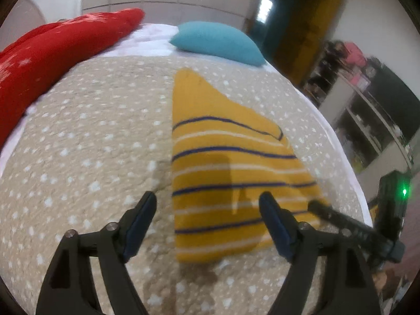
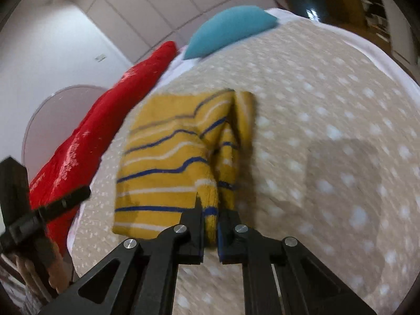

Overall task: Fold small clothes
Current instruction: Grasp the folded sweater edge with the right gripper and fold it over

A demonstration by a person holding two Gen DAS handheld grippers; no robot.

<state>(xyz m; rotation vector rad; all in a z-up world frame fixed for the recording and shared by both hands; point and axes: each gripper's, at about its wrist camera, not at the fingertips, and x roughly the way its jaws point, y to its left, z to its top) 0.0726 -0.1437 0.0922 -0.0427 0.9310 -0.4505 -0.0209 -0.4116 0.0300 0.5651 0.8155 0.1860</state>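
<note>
A small yellow garment with blue and white stripes point(image 1: 225, 162) lies partly folded on the beige dotted bedspread point(image 1: 92, 144). My left gripper point(image 1: 208, 210) is open and empty, hovering just above the garment's near left edge. My right gripper point(image 2: 210, 218) is shut on the garment's near right edge point(image 2: 210, 197) and lifts that fold off the bed; the rest of the garment point(image 2: 162, 162) lies flat. The right gripper also shows at the right of the left wrist view point(image 1: 341, 223).
A red blanket point(image 1: 47, 63) lies along the bed's left side. A teal pillow point(image 1: 218, 42) sits at the far end. Shelves with clutter point(image 1: 367, 120) stand to the right of the bed. The bedspread point(image 2: 341, 131) stretches right of the garment.
</note>
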